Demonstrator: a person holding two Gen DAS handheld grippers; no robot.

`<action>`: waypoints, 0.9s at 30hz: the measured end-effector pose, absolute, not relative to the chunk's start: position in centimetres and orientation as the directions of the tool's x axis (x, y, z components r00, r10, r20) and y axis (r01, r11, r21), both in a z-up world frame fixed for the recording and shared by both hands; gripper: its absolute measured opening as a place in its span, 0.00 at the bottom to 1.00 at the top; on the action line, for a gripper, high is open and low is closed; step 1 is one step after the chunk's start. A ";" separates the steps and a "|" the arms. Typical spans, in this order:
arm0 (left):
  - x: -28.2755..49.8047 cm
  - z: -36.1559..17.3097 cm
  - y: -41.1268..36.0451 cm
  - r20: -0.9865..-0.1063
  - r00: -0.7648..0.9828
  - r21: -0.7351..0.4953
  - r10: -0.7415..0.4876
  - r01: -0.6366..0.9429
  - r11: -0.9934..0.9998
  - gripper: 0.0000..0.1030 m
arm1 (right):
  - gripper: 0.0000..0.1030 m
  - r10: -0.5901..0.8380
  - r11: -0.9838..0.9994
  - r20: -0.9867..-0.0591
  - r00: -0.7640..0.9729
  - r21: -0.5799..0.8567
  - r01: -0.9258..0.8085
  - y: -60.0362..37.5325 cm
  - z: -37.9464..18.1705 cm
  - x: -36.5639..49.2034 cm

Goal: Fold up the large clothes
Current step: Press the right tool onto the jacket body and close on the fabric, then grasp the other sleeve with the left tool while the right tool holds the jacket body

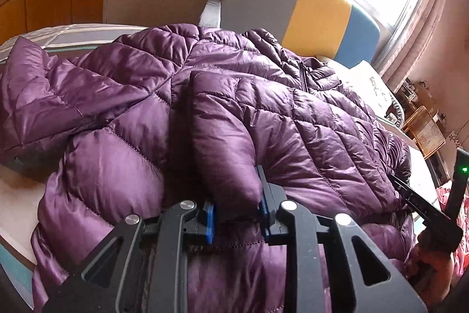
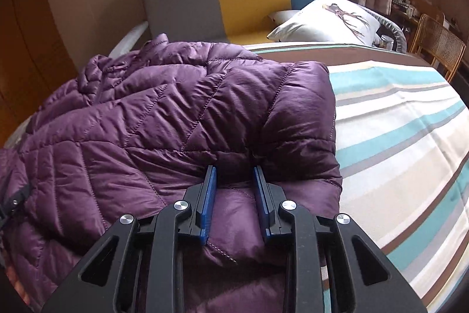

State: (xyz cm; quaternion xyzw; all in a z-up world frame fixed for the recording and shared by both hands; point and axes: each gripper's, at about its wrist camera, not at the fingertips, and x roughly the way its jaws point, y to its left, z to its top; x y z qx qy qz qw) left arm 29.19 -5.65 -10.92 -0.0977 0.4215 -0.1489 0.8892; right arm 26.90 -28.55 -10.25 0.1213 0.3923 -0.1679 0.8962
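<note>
left gripper [image 1: 237, 201]: fingers clamped | right gripper [image 2: 234, 187]: fingers clamped

The purple jacket [image 1: 234, 113] runs off the bottom edge of the left wrist view and off the left edge of the right wrist view. It hides the tips of both grippers' blue fingers [image 2: 208, 189] and much of the bed [image 2: 395, 137]. Clutter on the far desk [image 2: 406, 5] is too small to identify.
</note>
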 end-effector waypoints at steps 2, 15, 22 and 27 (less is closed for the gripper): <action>29.1 -10.9 -5.8 -0.721 0.600 -0.293 -0.345 0.187 0.938 0.26 | 0.25 -0.233 0.915 -0.742 0.628 0.052 0.400 -28.2 -10.3 27.1; 28.1 -5.4 -8.3 -0.647 0.717 -0.158 -0.260 0.208 0.965 0.40 | 0.25 -0.246 0.911 -0.720 0.648 0.057 0.409 -28.3 -9.9 26.0; 32.2 -10.2 -10.1 -0.749 0.624 -0.094 -0.224 0.235 0.967 0.36 | 0.25 -0.252 0.910 -0.719 0.647 0.051 0.411 -28.1 -10.1 26.1; 32.2 -10.5 -9.6 -0.735 0.629 -0.132 -0.253 0.234 0.963 0.36 | 0.25 -0.253 0.911 -0.717 0.650 0.051 0.410 -28.1 -10.1 26.1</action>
